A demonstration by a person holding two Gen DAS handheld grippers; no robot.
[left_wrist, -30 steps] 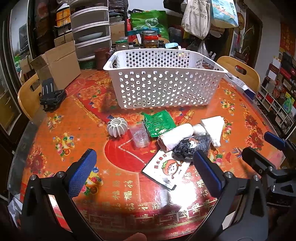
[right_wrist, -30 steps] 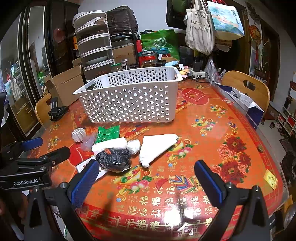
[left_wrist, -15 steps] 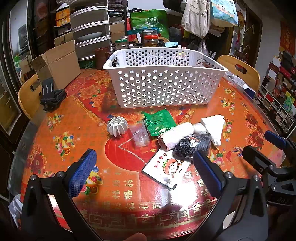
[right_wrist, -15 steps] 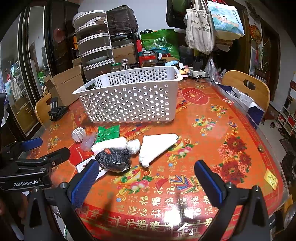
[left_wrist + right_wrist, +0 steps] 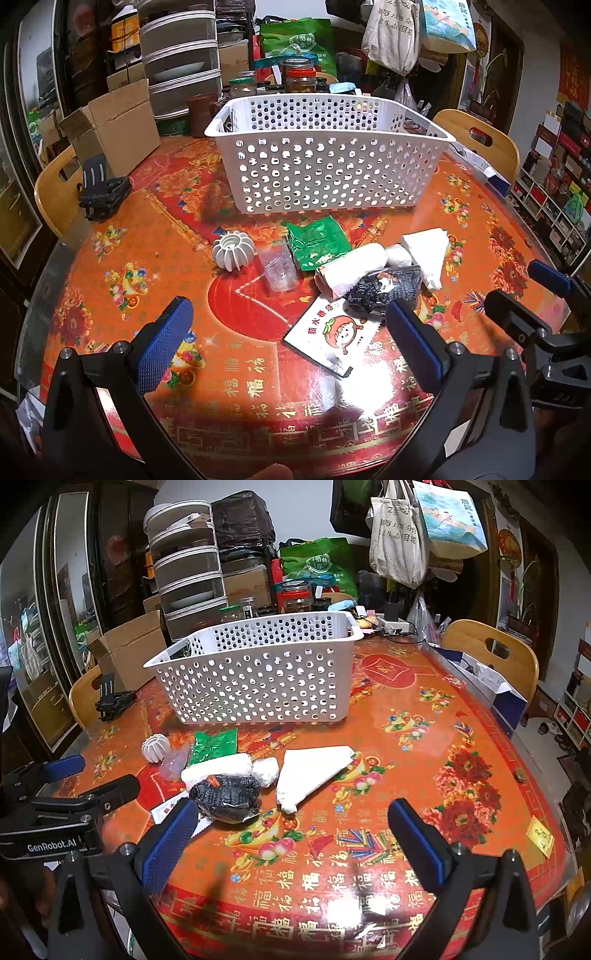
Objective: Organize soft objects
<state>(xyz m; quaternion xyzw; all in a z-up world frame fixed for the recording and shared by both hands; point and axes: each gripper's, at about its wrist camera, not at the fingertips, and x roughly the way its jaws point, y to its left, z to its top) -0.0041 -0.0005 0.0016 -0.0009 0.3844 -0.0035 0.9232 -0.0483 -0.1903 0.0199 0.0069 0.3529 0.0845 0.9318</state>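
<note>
A white perforated basket [image 5: 325,158] [image 5: 255,675] stands at the far middle of the red table. In front of it lie a green packet [image 5: 317,243] [image 5: 212,744], a rolled white towel [image 5: 352,266] [image 5: 218,770], a black knitted item [image 5: 384,288] [image 5: 227,797], a folded white cloth [image 5: 428,251] [image 5: 310,773] and a white printed packet [image 5: 332,334]. My left gripper [image 5: 290,350] is open and empty, near the table's front edge. My right gripper [image 5: 291,845] is open and empty, just right of the pile.
A white ribbed ornament [image 5: 232,251] and a clear plastic cup [image 5: 279,267] lie left of the pile. A black clamp [image 5: 103,190] and a cardboard box [image 5: 110,125] sit at the far left. Jars and bags crowd behind the basket. Wooden chairs [image 5: 491,653] ring the table.
</note>
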